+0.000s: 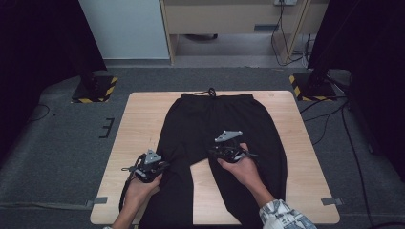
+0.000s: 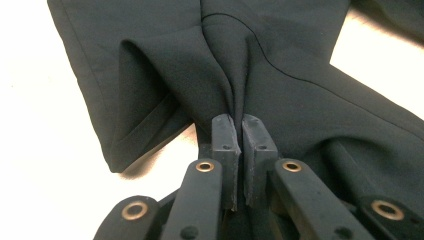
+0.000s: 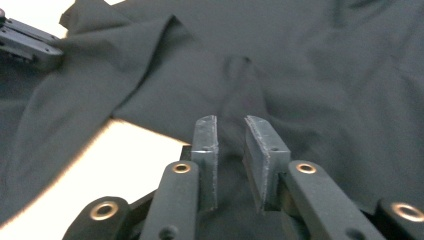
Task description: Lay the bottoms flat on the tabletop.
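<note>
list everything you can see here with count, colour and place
trousers: 1, black, flat on the table, waistband at the far edge
table: 1, light wood, centre of the grey floor
stand bases: 2, black with yellow stripes, beyond the far table corners
cabinet: 1, light wood, by the far wall
left gripper: 1, black, shut on a trouser fold
right gripper: 1, black, jaws apart over the trousers
hands: 2, one on each gripper

Both tools are showing black linkage arms with brass-ringed pivot holes and dark ridged pads; the left tool [image 1: 152, 164] and right tool [image 1: 228, 145] are each carrying a grey three-cornered plate. The person is wearing a pale patterned sleeve [image 1: 282, 213].
</note>
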Available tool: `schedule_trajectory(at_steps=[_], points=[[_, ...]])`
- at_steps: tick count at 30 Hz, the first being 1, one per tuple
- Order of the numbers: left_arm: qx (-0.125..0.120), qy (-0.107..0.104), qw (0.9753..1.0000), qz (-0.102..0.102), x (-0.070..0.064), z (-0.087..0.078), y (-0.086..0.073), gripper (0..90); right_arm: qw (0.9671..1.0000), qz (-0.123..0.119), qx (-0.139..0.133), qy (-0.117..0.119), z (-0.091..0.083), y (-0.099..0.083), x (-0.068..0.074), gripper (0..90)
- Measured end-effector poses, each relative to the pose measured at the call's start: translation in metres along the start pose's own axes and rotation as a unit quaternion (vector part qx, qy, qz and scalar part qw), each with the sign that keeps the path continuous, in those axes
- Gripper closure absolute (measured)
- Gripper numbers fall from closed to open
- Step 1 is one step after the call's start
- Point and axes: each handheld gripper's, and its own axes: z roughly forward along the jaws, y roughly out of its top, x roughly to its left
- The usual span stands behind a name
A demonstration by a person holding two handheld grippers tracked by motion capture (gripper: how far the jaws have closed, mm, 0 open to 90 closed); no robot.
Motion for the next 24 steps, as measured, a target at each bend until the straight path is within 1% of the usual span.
schedule_trajectory(at_steps=[1,3,4,6,8,9,10,11,14,15,17,19,24], points=[[0.0,0.0,1.0,-0.001,0.0,0.001,0.0,84.7,1.0,0.003,-0.001,0.006,0.004,0.002,0.002,71.9],[-0.004,-0.001,0.9999,-0.009,0.001,0.005,0.002,84.8,0.9998,0.01,-0.006,0.018,0.012,0.004,0.004,67.9],[-0.004,-0.004,0.9999,-0.009,0.001,0.006,0.004,84.8,0.9996,0.015,-0.007,0.025,0.015,0.005,0.006,65.7],[-0.004,-0.009,0.9999,0.001,-0.003,0.01,0.006,85.2,0.9992,0.02,-0.007,0.034,0.021,0.004,0.009,60.1],[-0.008,-0.025,0.9996,0.007,-0.006,0.012,0.007,85.7,0.9988,0.021,-0.007,0.045,0.024,0.004,0.011,56.2],[-0.006,-0.025,0.9996,0.013,-0.008,0.012,0.007,85.8,0.9986,0.02,-0.007,0.048,0.026,0.004,0.012,54.9],[-0.005,-0.023,0.9996,0.017,-0.009,0.012,0.008,85.8,0.9983,0.022,-0.005,0.053,0.027,0.004,0.014,54.6],[-0.004,-0.02,0.9996,0.019,-0.009,0.011,0.008,85.8,0.9984,0.017,-0.004,0.054,0.029,0.005,0.015,54.4],[0.001,-0.004,0.9999,0.016,-0.007,0.011,0.008,85.0,0.9979,0.016,-0.002,0.062,0.033,0.005,0.021,53.7],[0.0,-0.002,0.9999,0.014,-0.006,0.01,0.007,84.4,0.9978,0.015,-0.001,0.065,0.035,0.006,0.023,53.2],[-0.002,0.0,0.9999,0.011,-0.004,0.01,0.006,83.1,0.9975,0.012,0.005,0.069,0.039,0.006,0.028,52.0],[-0.003,0.0,0.9999,0.012,-0.005,0.01,0.006,83.4,0.9972,0.007,0.013,0.073,0.044,0.006,0.034,49.6],[-0.006,-0.001,0.9998,0.016,-0.006,0.008,0.007,84.9,0.9972,-0.007,0.02,0.072,0.053,0.007,0.044,43.4]])
